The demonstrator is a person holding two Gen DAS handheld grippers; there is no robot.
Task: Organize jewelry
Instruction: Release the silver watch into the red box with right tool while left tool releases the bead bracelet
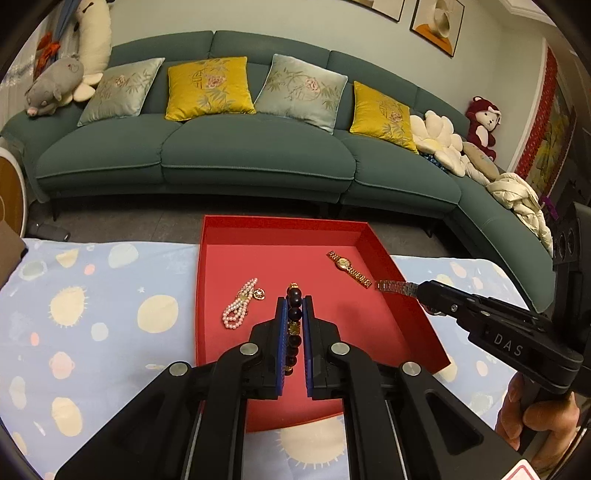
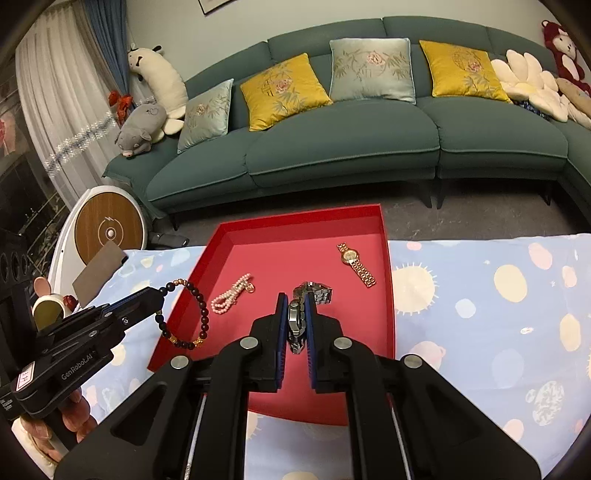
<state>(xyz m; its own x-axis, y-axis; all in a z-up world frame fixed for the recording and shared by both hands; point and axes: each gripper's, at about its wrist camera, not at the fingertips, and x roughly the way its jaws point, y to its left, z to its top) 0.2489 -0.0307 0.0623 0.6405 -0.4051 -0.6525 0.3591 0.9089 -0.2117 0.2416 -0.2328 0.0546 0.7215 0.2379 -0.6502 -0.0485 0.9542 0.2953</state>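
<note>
The left gripper is clamped on a dark bead bracelet, its blue pads pressed to the beads; in the right wrist view the loop hangs from it over the tray's left edge. The right gripper is closed on a steel watch, whose strap bunches past the fingertips over the tray floor. "DAS" reads on the right gripper's body in the left view; "GenRobot.AI" and a small white label, too small to read, show on the left gripper's body in the right view.

The red tray is shallow and open. On its floor lie a pink pearl bracelet with a gold charm, toward the left wall, and a gold watch stretched flat near the far right corner.

The tray sits on a pale blue cloth printed with suns and planets, its far edge at the cloth's far edge. Beyond is grey floor and a teal sofa carrying yellow and grey-blue cushions and plush toys. Framed pictures hang above it.
</note>
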